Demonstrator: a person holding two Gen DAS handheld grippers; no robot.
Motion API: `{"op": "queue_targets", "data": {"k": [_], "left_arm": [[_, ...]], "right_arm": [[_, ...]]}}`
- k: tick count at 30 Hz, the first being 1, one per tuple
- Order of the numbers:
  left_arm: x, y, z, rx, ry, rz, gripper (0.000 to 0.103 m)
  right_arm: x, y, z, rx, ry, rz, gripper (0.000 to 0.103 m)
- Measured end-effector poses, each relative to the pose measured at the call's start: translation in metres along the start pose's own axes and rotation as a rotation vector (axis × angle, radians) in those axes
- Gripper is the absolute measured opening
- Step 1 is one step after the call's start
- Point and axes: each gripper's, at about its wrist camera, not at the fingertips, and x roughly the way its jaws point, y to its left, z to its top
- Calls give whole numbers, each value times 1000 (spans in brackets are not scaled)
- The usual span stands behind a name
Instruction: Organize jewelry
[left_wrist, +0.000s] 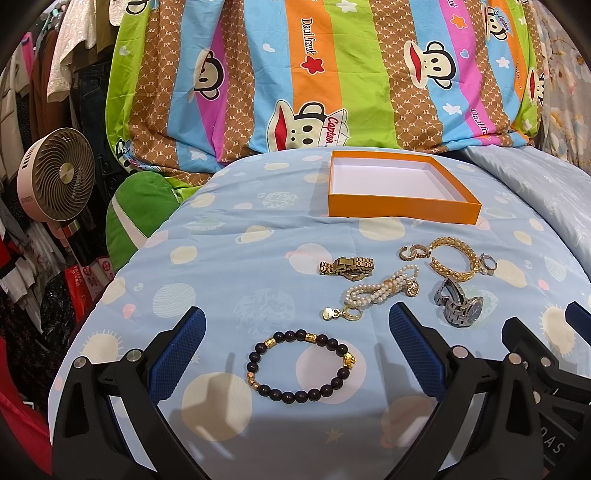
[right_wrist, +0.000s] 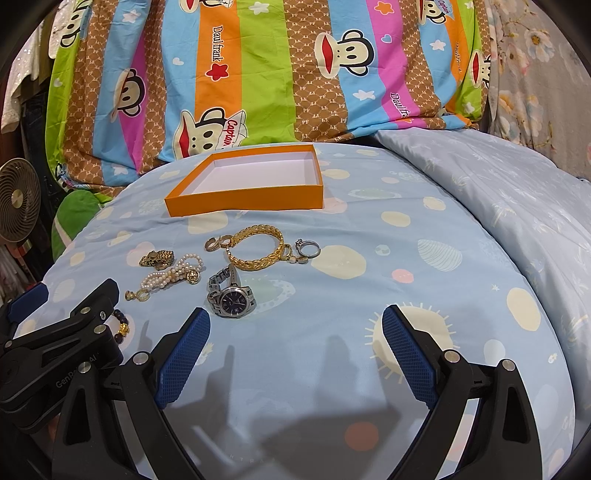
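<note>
Sitting bare: orange box (left_wrist: 402, 212) | jewelry outside | both tongs wide

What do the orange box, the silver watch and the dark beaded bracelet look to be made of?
Orange box: likely cardboard, matte orange outside, plain white inside, thin straight walls. Silver watch: apparently steel, brushed grey links with glints, dark blue dial. Dark beaded bracelet: round near-black beads with a dull sheen, maybe wood or stone, with shiny gold-coloured spacers.

Black left gripper (left_wrist: 295, 354), blue textured jaws, silver screws
</note>
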Motion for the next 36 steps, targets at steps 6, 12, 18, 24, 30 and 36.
{"op": "queue_targets", "data": {"k": [6, 12, 18, 24, 30, 36], "left_arm": [[1, -1, -1, -1, 1, -1, 97], [0, -1, -1, -2, 1, -2, 97], [0, 0, -1, -1, 1, -2, 97], [0, 0, 0, -2, 1, -2, 97], [0, -2, -1, -3, 3, -5, 97], [-1, -8, -3, -5, 7, -14, 97]], "right_arm": [[2, 2, -1, 1, 3, 3, 93], [2, 6, -3, 0, 12, 7, 93], [3, 6, -3, 4, 16, 11, 93], [2, 6, -3, 4, 15, 10, 93], [2, 6, -2, 3, 16, 10, 93], [3, 5, -2, 8, 22, 12, 93]]}}
